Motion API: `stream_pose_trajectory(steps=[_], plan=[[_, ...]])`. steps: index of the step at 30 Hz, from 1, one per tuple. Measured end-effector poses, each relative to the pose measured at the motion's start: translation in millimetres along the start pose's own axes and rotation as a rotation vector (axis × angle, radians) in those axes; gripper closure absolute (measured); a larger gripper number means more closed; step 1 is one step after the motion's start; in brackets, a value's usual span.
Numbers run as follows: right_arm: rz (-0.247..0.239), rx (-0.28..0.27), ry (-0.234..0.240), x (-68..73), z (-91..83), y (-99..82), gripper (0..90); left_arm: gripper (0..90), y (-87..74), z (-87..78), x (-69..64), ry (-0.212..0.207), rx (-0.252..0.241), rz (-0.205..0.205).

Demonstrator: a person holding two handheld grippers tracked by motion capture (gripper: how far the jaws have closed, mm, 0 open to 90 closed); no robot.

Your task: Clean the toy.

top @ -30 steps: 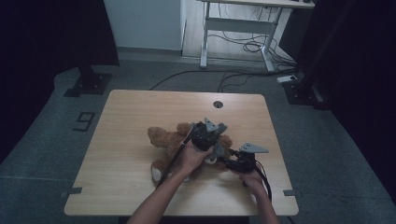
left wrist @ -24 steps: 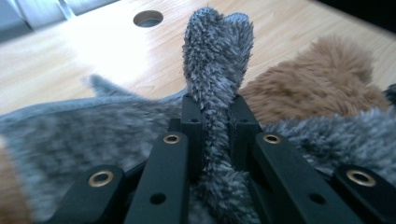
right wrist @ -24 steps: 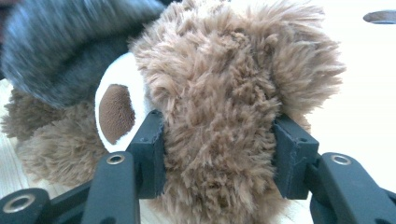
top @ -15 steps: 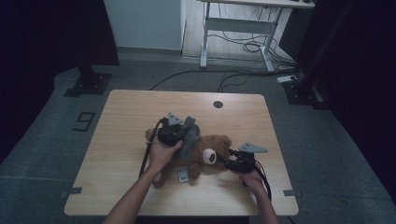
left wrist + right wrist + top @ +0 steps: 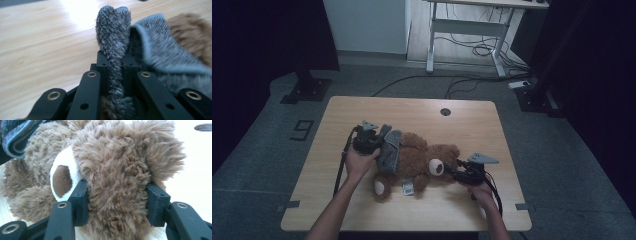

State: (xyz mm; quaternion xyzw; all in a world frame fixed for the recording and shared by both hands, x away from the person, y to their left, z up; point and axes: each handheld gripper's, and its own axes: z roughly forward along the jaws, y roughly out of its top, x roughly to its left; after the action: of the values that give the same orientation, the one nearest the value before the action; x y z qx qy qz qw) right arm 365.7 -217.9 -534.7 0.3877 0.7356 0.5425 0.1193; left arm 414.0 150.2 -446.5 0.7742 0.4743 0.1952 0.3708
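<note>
Left gripper (image 5: 382, 140) pinches the grey cloth (image 5: 113, 32) draped over the teddy bear (image 5: 417, 160); right gripper (image 5: 452, 172) clamps the bear's head.

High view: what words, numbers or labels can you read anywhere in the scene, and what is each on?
"9": dark numeral on the grey floor, left of the light wooden table.
Small white sewn-in tag on the brown plush teddy bear: too small to read.
Grey fuzzy cloth garment and the black grippers: no text seen.
</note>
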Motion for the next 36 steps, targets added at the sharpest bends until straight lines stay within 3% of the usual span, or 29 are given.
stream_pose_trajectory(steps=[5, 11, 14, 18, 24, 28, 31, 33, 36], plan=[[-0.013, 0.001, -0.009, 2.0, -0.2, 0.0, 46.2, 80.0, 18.5, 20.3, -36.5, -0.069, 0.011, 0.070], [-0.004, -0.001, -0.003, 0.3, 0.2, -0.1, 46.3, 79.8, 35.0, 36.7, -76.0, -0.157, 0.020, 0.109], [-0.007, 0.002, -0.006, 0.8, -0.1, -0.1, 46.2, 79.6, 35.9, 41.6, -85.9, -0.109, 0.062, 0.155], [-0.019, 0.002, -0.006, 2.0, -0.2, 0.0, 46.2, 79.2, 32.1, 40.0, -70.6, -0.112, 0.098, 0.115], [-0.032, 0.004, -0.004, 2.6, -0.6, 0.0, 46.1, 79.0, 17.8, 22.3, -29.6, -0.071, 0.099, 0.052], [-0.028, 0.004, -0.003, 2.4, -0.7, -0.1, 46.0, 79.1, -0.2, 5.8, -2.8, -0.036, 0.094, 0.020], [-0.026, 0.003, -0.006, 2.6, -0.8, -0.3, 45.8, 79.0, -14.3, 0.1, 12.2, -0.035, 0.096, -0.010], [-0.026, 0.001, -0.010, 3.1, -0.9, -0.4, 45.8, 79.0, -22.9, -2.2, 21.1, -0.037, 0.092, -0.038], [-0.025, 0.003, -0.013, 3.5, -1.1, -0.5, 45.7, 79.1, -29.3, -8.0, 29.7, -0.008, 0.083, -0.042]])
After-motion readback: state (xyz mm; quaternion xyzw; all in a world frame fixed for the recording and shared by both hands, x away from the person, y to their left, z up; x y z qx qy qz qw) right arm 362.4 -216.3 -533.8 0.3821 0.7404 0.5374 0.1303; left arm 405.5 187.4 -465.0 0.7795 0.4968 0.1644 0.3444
